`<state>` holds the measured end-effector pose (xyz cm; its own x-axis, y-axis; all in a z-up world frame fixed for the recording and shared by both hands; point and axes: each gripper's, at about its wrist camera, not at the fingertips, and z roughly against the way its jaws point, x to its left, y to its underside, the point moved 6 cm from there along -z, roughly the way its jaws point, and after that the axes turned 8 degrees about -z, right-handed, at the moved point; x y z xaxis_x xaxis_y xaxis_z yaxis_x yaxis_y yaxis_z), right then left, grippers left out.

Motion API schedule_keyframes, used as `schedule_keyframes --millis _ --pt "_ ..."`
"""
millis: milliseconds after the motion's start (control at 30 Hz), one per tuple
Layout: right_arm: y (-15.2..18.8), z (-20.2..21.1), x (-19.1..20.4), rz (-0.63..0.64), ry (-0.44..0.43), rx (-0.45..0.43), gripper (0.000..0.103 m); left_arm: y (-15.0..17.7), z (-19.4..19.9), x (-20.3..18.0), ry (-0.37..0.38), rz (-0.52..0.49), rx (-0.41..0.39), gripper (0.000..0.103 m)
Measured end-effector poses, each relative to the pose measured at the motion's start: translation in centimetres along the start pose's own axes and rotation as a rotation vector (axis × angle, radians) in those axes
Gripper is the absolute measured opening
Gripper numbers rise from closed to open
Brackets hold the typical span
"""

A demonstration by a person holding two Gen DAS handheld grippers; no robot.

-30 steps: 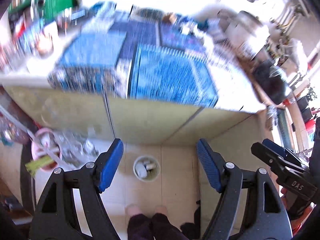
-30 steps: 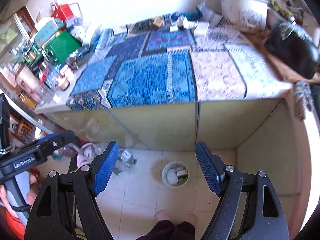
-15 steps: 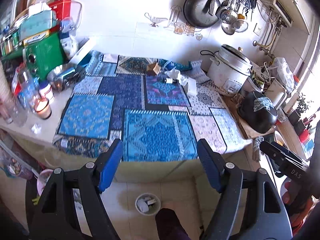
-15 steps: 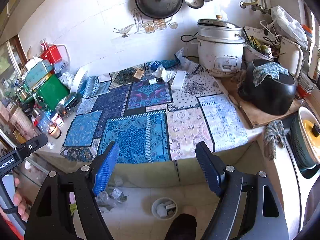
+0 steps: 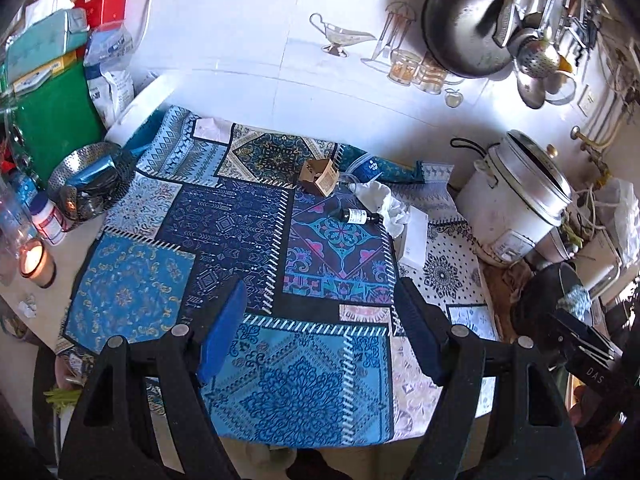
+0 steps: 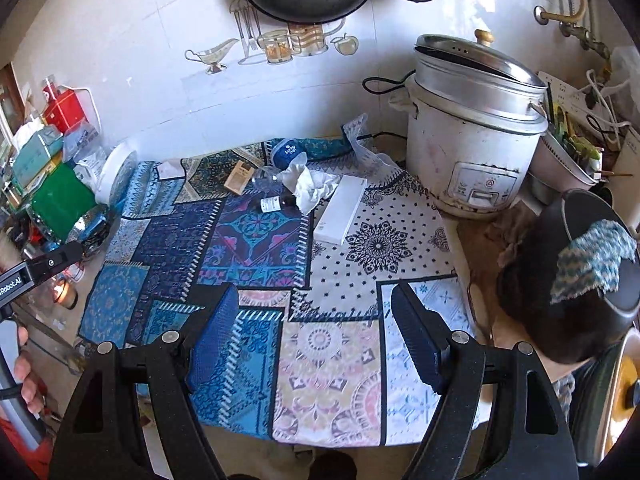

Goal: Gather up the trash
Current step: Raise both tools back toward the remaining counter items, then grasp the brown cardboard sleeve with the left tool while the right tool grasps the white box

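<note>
Trash lies at the back of a patchwork cloth [image 5: 224,232] on the counter: a small brown carton [image 5: 320,176] [image 6: 239,177], a dark dropper bottle [image 5: 356,216] [image 6: 276,203], a crumpled white tissue [image 5: 386,202] [image 6: 310,184], a blue cup [image 5: 366,168] [image 6: 289,153] and a flat white box [image 5: 414,238] [image 6: 341,214]. My left gripper [image 5: 320,336] is open and empty above the cloth's front. My right gripper [image 6: 314,336] is open and empty, also over the front edge. The floor bin is out of view.
A white rice cooker [image 6: 468,136] stands at the back right, a black pot [image 6: 568,276] with a cloth at the right. A lit candle [image 5: 34,258], a metal steamer bowl [image 5: 88,180], a green box [image 5: 48,116] and jars crowd the left. Pans hang on the wall.
Both grippers rose from looking down at the floor bin to looking over the countertop, and moved closer to the cloth. Both stayed open and empty.
</note>
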<state>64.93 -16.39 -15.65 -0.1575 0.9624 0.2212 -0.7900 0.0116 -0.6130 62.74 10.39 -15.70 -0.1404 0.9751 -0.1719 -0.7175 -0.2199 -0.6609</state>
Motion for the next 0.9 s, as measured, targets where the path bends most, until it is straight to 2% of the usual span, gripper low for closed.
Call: schedule_keyframes --millis 167,300,533,667,800,900 --pt "-2.3 -5.4 -1.2 -0.063 -0.021 0.075 0.076 -3.3 -5.9 0.4 0.002 0.031 0.052 0.075" --pt "-3.1 -8.7 -1.3 -0.085 0.02 0.101 0.076 -6.0 -11.0 0.8 0.017 0.01 0.093 0.075" --pt "-3.9 -13.7 -0.9 -0.181 0.113 0.146 0.076 -9.7 -20.2 1.0 0.133 -0.064 0.198 0.075" --pt "-4.5 -17.2 -0.7 -0.194 0.16 0.171 0.076 -11.0 -25.4 1.6 0.157 -0.088 0.253 0.075" --pt "-5.2 -20.8 -0.9 -0.217 0.176 0.194 0.076 -11.5 -30.2 1.9 0.203 -0.066 0.323 0.075" --pt "-5.6 -23.4 -1.2 -0.23 0.189 0.217 0.076 -11.7 -32.7 2.1 0.207 -0.057 0.334 0.075"
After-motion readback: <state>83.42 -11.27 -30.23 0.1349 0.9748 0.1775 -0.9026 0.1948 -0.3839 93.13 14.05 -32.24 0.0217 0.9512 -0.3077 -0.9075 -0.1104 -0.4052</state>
